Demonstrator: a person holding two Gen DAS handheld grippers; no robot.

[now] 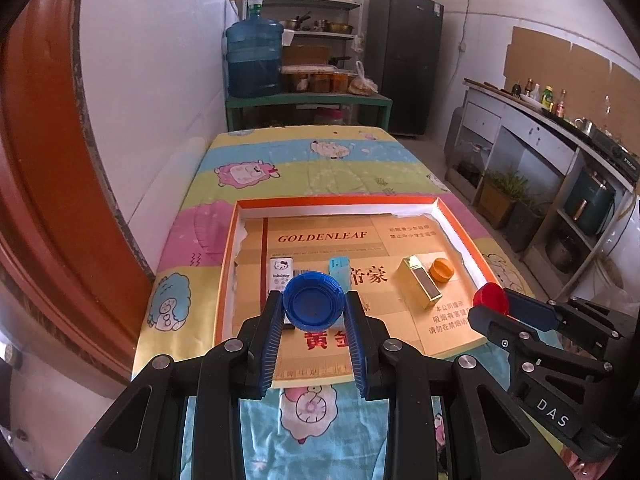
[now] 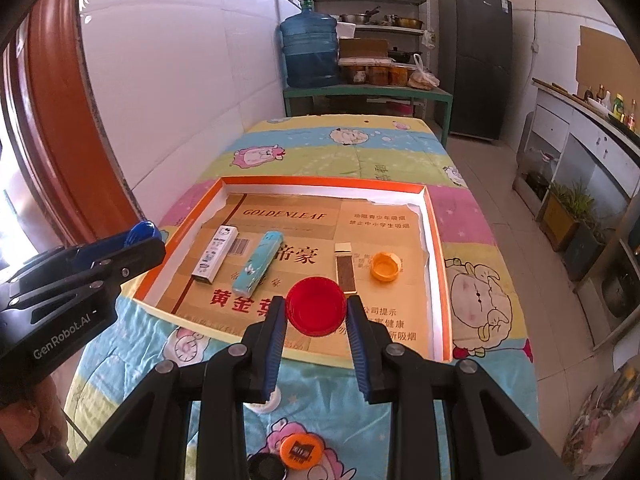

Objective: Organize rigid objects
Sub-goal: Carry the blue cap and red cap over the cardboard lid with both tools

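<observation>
Left gripper (image 1: pixel 314 306) is clamping the blue cap (image 1: pixel 314 300) by its rim, hollow side facing the camera, above the near edge of the orange-rimmed tray (image 1: pixel 336 200). Right gripper (image 2: pixel 316 308) is pinching the red cap (image 2: pixel 316 306) likewise, flat top facing the camera. Both grippers are angling down toward the tray. The teal box (image 2: pixel 258 263) is lying with its long axis running diagonally away, beside the white box (image 2: pixel 215 254).
</observation>
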